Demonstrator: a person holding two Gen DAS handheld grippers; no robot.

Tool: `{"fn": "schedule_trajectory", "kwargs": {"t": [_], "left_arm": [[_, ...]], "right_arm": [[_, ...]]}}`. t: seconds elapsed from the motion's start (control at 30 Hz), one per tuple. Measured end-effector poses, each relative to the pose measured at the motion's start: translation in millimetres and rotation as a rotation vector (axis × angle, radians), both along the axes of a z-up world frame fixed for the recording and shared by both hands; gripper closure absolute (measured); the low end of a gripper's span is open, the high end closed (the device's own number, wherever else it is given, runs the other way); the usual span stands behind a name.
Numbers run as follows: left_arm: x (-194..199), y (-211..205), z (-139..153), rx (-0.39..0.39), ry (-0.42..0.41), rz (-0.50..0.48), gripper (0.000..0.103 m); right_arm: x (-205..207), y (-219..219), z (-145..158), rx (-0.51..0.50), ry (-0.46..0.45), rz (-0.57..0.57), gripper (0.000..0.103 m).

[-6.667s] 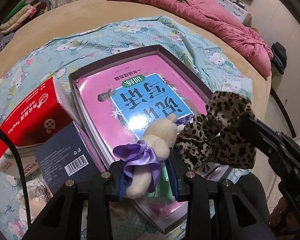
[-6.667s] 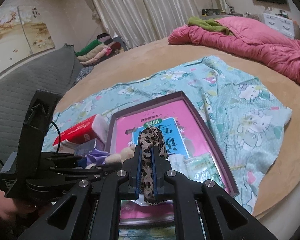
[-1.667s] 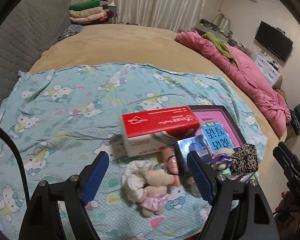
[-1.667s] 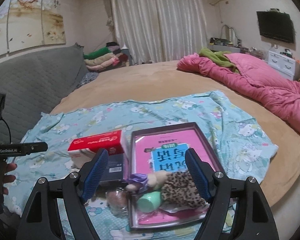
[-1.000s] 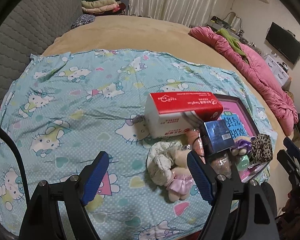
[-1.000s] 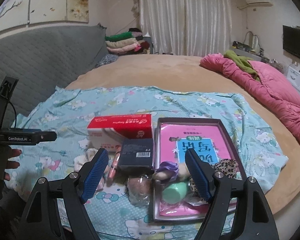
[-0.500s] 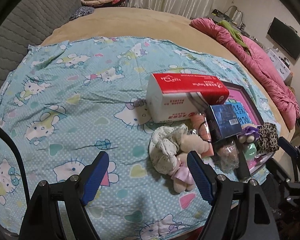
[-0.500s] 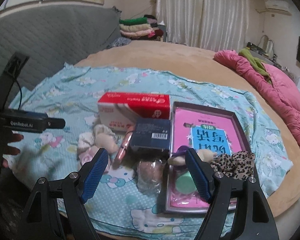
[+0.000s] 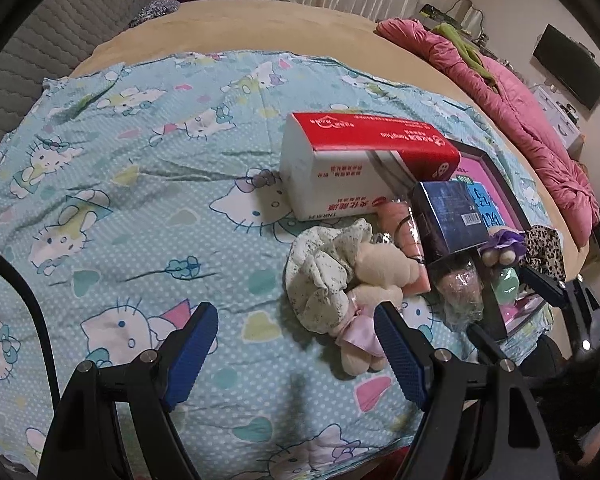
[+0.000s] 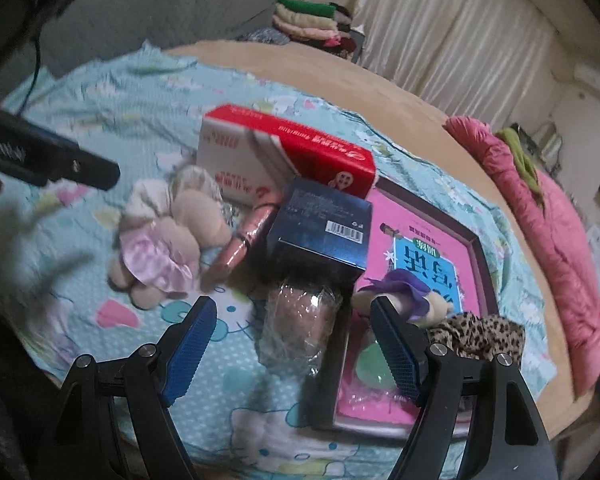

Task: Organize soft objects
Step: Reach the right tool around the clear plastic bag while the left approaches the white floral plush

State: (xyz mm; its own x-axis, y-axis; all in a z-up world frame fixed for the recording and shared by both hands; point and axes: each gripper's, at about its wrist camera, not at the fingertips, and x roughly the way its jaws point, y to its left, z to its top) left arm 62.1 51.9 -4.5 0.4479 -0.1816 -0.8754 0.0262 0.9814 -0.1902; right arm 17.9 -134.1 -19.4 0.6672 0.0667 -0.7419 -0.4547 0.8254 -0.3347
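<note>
While both of my hand-held grippers hang spread and empty over the bed, I size up the next pick. My left hand-held gripper points down at the blue cartoon sheet, with the plush doll just beyond its right pad. My right hand-held gripper frames the wrapped puff, which lies on the sheet against the tray wall.

The doll lies on its side, touching a speckled scrunchie on one flank and a pink tube on the other. A tissue pack and a dark blue box stand just behind. I judge the doll light and squashy; it will give under the pads rather than slip, so I would close across its trunk, above the pink skirt, not on a floppy leg. The scrunchie is limp and should bunch up readily; any thick fold will do, though it may drag the doll along since they touch.

Inside the tray, a purple-bowed plush, a leopard scrunchie and a green sponge already rest on the pink book. The puff's crinkly film looks slippery, so I would squeeze its middle firmly.
</note>
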Motion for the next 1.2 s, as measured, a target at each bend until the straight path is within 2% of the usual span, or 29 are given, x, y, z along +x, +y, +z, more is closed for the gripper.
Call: {"fn": "schedule_trajectory", "kwargs": {"t": [0.23,0.57,0.67,0.87,0.93,1.1,1.2], "left_arm": [[6,-4,-9,0.003,0.022,-0.008,0.023],[22,-6,-24,-0.017,0.059,-0.001,0.023],[28,-3,-30,-0.028,0.073,0.009,0.023],[37,-3,-41,-0.033,0.097,0.016,0.023],[40,-2,-44,-0.036,0.106,0.02,0.023],[47,-3,-51,-0.044,0.117,0.021,0.023],[52,-2,-54,-0.07,0.122,0.023,0.027]], "right_arm": [[12,13,-22,-0.109,-0.024,0.043,0.024],[27,16,-44,-0.166,-0.003,0.069,0.025],[30,16,-53,-0.191,0.017,0.065,0.036],[44,10,-65,-0.213,0.038,0.057,0.042],[50,8,-69,-0.224,0.043,0.058,0.055],[62,-2,-69,-0.183,0.059,0.055,0.058],[66,-10,-61,-0.119,0.075,0.05,0.059]]}}
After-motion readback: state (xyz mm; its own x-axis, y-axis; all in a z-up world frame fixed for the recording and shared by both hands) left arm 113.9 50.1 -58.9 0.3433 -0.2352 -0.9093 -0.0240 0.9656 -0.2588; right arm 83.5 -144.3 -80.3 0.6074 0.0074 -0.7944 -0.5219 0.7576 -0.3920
